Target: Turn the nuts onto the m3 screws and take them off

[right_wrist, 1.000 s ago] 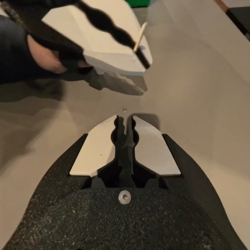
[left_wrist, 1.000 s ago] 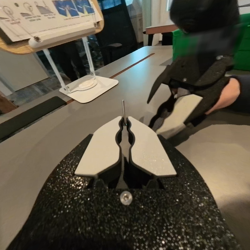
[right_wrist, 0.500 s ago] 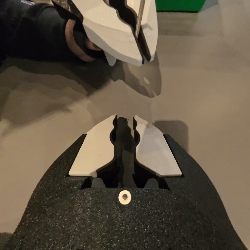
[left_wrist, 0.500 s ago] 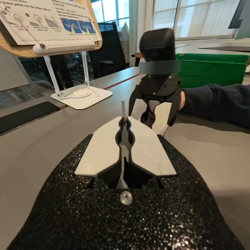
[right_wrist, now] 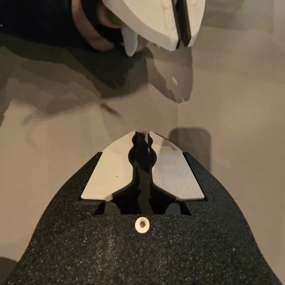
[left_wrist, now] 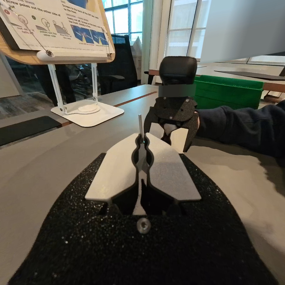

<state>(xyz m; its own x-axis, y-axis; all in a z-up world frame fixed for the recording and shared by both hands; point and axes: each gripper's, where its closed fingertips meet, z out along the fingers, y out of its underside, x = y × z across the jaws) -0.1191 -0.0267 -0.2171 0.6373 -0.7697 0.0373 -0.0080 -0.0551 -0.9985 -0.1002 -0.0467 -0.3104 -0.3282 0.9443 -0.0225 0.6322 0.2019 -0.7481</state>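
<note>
My left gripper [left_wrist: 142, 137] is shut on a thin silver screw [left_wrist: 140, 125], which stands upright out of its fingertips above the grey table [left_wrist: 61, 154]. In the right wrist view the left gripper [right_wrist: 180, 44] hangs at the top edge and the screw is out of frame. My right gripper [right_wrist: 142, 133] points down at the table [right_wrist: 231, 77]. A small silver nut [right_wrist: 143, 133] lies on the table between its fingertips, with a gap to the pad on each side. In the left wrist view the right gripper [left_wrist: 177, 138] stands just behind my left one, its tips hidden.
A document stand with a printed sheet [left_wrist: 54, 30] and a white base [left_wrist: 92, 114] stands at the back left. A black mat [left_wrist: 27, 128] lies at the left. A green crate [left_wrist: 228, 95] and a black chair [left_wrist: 178, 71] are behind. A dark sleeve [left_wrist: 239, 128] reaches in from the right. My right fingertips sit around 9 centimetres from my left ones.
My right gripper has moved forward until the nut lies between its tips, and its jaws have narrowed around it. My left gripper has kept hold of the screw and levelled out.
</note>
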